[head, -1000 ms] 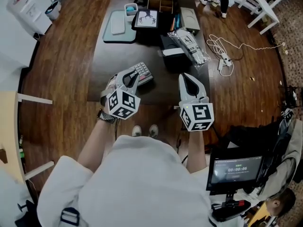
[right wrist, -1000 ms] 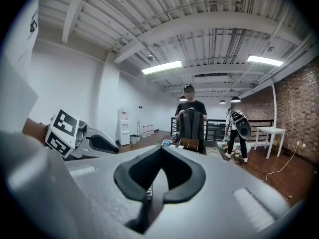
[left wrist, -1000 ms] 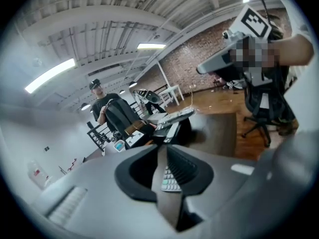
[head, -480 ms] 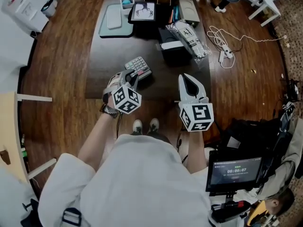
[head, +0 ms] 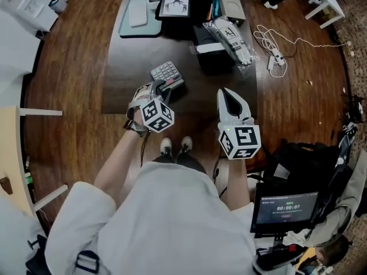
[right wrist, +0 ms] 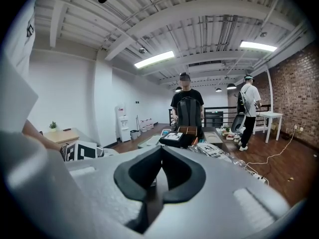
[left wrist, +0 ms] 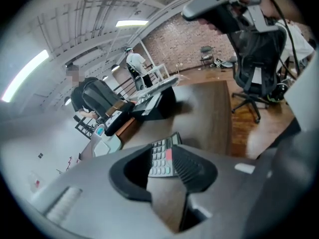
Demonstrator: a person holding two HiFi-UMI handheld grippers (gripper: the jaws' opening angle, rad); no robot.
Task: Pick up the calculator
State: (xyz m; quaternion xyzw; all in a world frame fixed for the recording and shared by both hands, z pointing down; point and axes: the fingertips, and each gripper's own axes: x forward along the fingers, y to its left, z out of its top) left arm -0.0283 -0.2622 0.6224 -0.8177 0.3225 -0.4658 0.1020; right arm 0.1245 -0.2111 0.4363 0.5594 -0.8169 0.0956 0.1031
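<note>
The calculator (head: 166, 72), grey with pale keys and a dark display end, lies flat on the dark table (head: 129, 79). My left gripper (head: 162, 89) points down at its near end, and its jaws are opening. In the left gripper view the calculator (left wrist: 160, 156) shows in the gap between the left gripper's (left wrist: 162, 171) two dark pads, and neither pad presses on it. My right gripper (head: 229, 95) hovers over the table's near right part, apart from the calculator. The right gripper's (right wrist: 160, 156) pads meet at the tips with nothing between them.
A teal tray (head: 139, 26) and a black box with a picture (head: 175, 7) stand at the far end. A black box (head: 209, 59) carries a plastic-wrapped packet (head: 231, 43). A white cable (head: 270, 53) lies on the floor to the right. People (right wrist: 186, 108) stand beyond the table.
My left gripper has come down toward the table and now sits at the calculator's near end. The right gripper has stayed almost where it was.
</note>
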